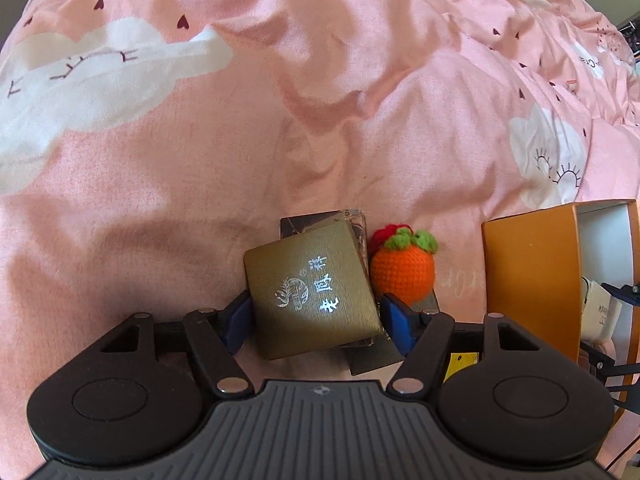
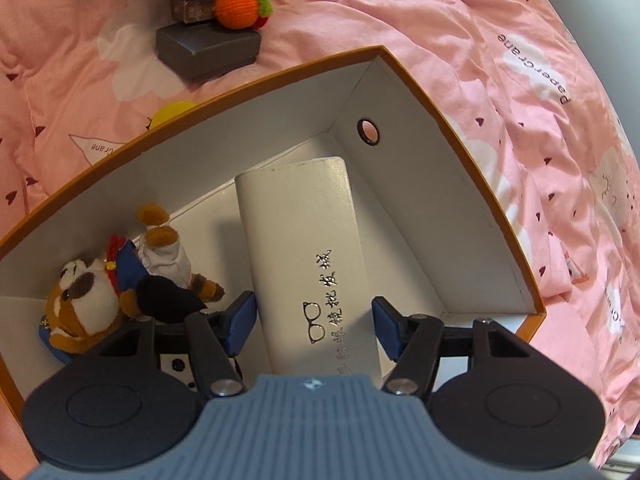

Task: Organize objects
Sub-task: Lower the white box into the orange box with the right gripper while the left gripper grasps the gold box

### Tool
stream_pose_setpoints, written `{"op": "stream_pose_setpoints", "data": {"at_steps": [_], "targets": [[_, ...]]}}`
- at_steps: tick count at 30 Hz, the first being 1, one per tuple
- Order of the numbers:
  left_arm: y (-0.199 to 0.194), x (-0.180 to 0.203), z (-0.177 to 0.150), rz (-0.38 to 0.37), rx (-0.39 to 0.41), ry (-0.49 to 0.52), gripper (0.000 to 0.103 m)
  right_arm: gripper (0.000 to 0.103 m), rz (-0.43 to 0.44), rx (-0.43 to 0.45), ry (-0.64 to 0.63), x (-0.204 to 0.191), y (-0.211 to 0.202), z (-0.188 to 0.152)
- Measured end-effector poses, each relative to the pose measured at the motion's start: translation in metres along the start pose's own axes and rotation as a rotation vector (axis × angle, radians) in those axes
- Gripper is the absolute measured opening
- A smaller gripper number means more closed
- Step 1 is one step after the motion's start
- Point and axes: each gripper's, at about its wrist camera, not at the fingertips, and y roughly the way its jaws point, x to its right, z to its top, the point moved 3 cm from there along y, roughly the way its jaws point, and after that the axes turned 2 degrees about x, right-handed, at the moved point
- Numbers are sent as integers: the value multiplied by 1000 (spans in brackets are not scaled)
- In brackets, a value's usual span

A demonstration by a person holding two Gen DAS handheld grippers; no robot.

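Observation:
A gold box (image 1: 312, 292) with silver lettering lies tilted on a stack of a clear box (image 1: 356, 220) and a dark box (image 1: 372, 356). My left gripper (image 1: 316, 320) stands open around it, blue pads close beside both sides and a sliver of gap at the right one. A crocheted orange fruit (image 1: 402, 276) rests against the stack. My right gripper (image 2: 314, 324) is shut on a white glasses case (image 2: 308, 240), held inside the open orange box (image 2: 424, 208). A plush toy (image 2: 92, 292) lies in that box's left corner.
Everything sits on a rumpled pink bedsheet (image 1: 200, 180) with white clouds. The orange box's outer wall (image 1: 528, 280) stands right of the stack. A grey box (image 2: 208, 48) forms the stack's base, the fruit (image 2: 238, 6) on it. A yellow object (image 2: 172, 114) peeks from behind the box rim.

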Motion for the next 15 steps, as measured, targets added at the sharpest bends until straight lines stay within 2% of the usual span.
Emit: {"op": "stream_pose_setpoints", "data": {"at_steps": [9,15], "targets": [[-45,24,-13,20,93,152,77,64,-6,15,-155,-8,-7,2],[-77,61,-25,-4,183,302,77,64,-1,13,-257,-18,-8,3]]}}
